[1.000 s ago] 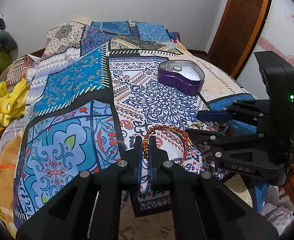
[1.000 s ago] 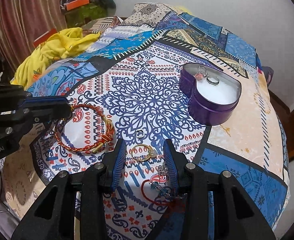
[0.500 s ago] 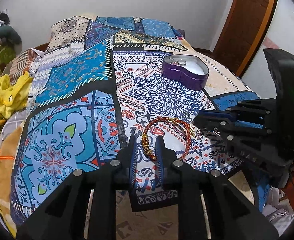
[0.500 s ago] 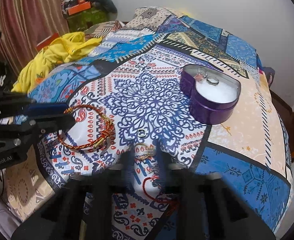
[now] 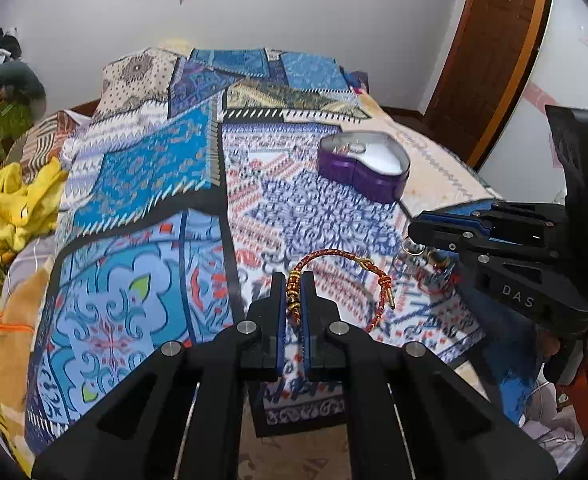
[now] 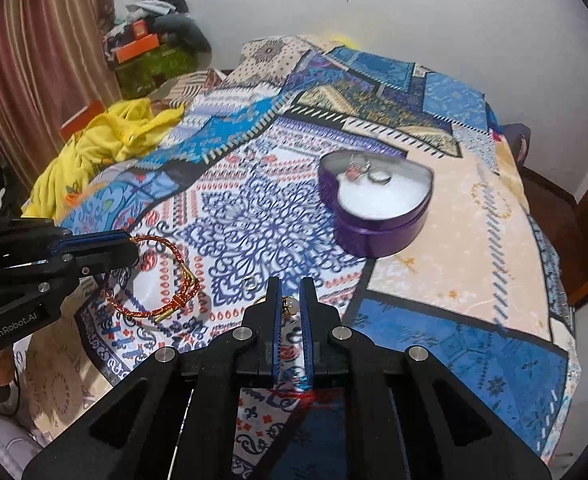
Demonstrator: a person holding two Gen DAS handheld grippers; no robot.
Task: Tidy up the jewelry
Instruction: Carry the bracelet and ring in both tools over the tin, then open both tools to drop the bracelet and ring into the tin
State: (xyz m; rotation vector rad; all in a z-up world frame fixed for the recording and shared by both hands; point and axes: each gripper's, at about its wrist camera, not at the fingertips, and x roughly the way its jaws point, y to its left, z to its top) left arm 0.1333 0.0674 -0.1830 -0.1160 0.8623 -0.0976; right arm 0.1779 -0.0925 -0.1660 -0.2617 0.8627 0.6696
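Observation:
My left gripper [image 5: 292,280] is shut on a red and gold braided bracelet [image 5: 344,256] and holds it just above the patterned bedspread; the bracelet also shows in the right wrist view [image 6: 155,300], hanging from the left fingers [image 6: 97,246]. My right gripper [image 6: 289,286] is shut on a small gold ring [image 6: 285,303] raised off the cloth. A purple heart-shaped tin [image 6: 374,208] with white padding holds a ring and an earring; it also shows in the left wrist view [image 5: 364,166]. A small silver ring [image 6: 249,281] lies on the cloth.
A red beaded piece [image 6: 314,394] lies under my right gripper near the bed's front edge. Yellow clothes [image 6: 105,140] are piled at the left side of the bed. A wooden door [image 5: 494,52] stands at the right.
Both grippers have closed and lifted: the left on the bracelet, the right on the gold ring. The bracelet has come up off the cloth.

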